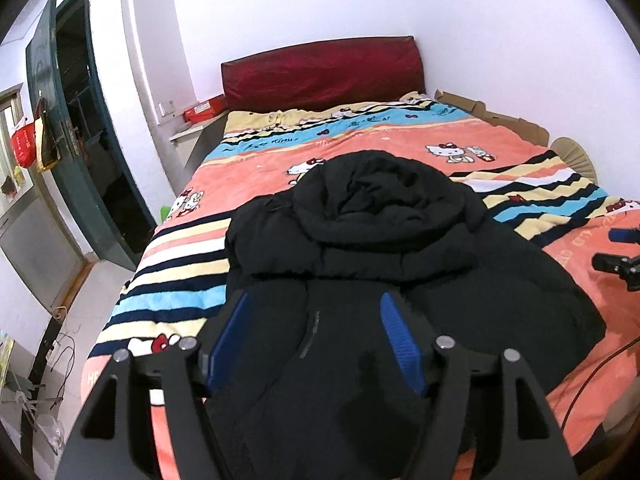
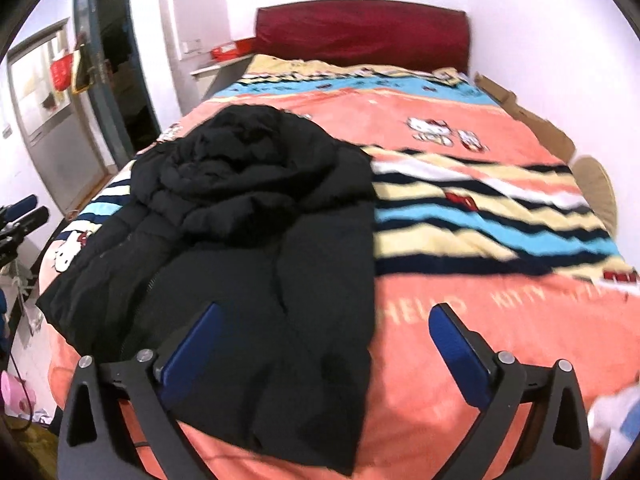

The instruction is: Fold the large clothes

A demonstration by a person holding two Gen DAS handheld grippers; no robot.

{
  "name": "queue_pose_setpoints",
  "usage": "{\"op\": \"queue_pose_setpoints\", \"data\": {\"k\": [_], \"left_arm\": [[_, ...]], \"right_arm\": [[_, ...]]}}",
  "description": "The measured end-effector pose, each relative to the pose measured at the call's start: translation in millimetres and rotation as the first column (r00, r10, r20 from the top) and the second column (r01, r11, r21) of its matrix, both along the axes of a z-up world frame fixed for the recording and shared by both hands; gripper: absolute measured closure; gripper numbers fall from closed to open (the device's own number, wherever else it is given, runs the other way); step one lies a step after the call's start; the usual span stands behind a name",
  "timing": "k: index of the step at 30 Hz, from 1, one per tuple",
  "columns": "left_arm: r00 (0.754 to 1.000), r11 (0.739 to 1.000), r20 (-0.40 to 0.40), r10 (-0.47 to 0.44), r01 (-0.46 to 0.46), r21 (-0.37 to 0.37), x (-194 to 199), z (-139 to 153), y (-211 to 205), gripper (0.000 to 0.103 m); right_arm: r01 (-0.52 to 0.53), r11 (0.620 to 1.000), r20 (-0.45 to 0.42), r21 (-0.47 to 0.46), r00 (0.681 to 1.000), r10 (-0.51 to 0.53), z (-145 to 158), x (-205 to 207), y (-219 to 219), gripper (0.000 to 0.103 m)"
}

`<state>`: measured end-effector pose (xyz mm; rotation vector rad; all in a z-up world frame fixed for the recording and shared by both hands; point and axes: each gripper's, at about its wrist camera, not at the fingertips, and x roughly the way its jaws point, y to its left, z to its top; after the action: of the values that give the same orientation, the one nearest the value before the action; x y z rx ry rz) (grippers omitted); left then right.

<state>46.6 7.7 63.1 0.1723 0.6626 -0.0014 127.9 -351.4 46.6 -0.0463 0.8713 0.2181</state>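
A black padded jacket (image 1: 400, 248) with its hood bunched at the far end lies on a bed with a pink striped cartoon-cat blanket (image 1: 360, 148). My left gripper (image 1: 316, 304) hovers above the jacket's near part, open, with nothing pinched between its blue pads (image 1: 400, 340). In the right wrist view the jacket (image 2: 240, 220) fills the left half of the bed. My right gripper (image 2: 326, 312) stands wide open over the jacket's right edge and the blanket (image 2: 480, 240), holding nothing. Each gripper shows at the other view's edge: the right gripper (image 1: 618, 248), the left gripper (image 2: 24, 212).
A dark red headboard (image 1: 320, 68) backs the bed against a white wall. Cardboard (image 1: 500, 116) lines the bed's far right side. At the left are an open green door (image 1: 60, 120) with hung bags (image 1: 28, 146), a bedside shelf with a red box (image 1: 204, 110), and floor clutter.
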Motion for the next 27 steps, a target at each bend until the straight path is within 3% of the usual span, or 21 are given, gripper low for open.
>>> {"op": "queue_pose_setpoints", "data": {"k": [12,17,20,27], "left_arm": [[0.993,0.995,-0.047,0.104,-0.104,0.000,-16,-25,43,0.032],[0.984,0.991,-0.117,0.133,-0.135,-0.011,-17,-54,67,0.032],[0.974,0.986,-0.176,0.139,-0.154,-0.071,-16,-75,87,0.032],[0.930,0.935,-0.346,0.127,-0.229,-0.272,-15,-132,143,0.032]], "right_arm": [[0.052,0.998,-0.104,-0.025,0.993,-0.054,-43,-19,-19,0.001],[0.046,0.998,-0.145,-0.032,0.988,-0.050,-59,-15,-17,0.001],[0.055,0.998,-0.176,-0.030,0.983,-0.059,-70,-12,-19,0.001],[0.062,0.998,-0.228,0.023,0.972,-0.055,-86,-6,-24,0.001]]}}
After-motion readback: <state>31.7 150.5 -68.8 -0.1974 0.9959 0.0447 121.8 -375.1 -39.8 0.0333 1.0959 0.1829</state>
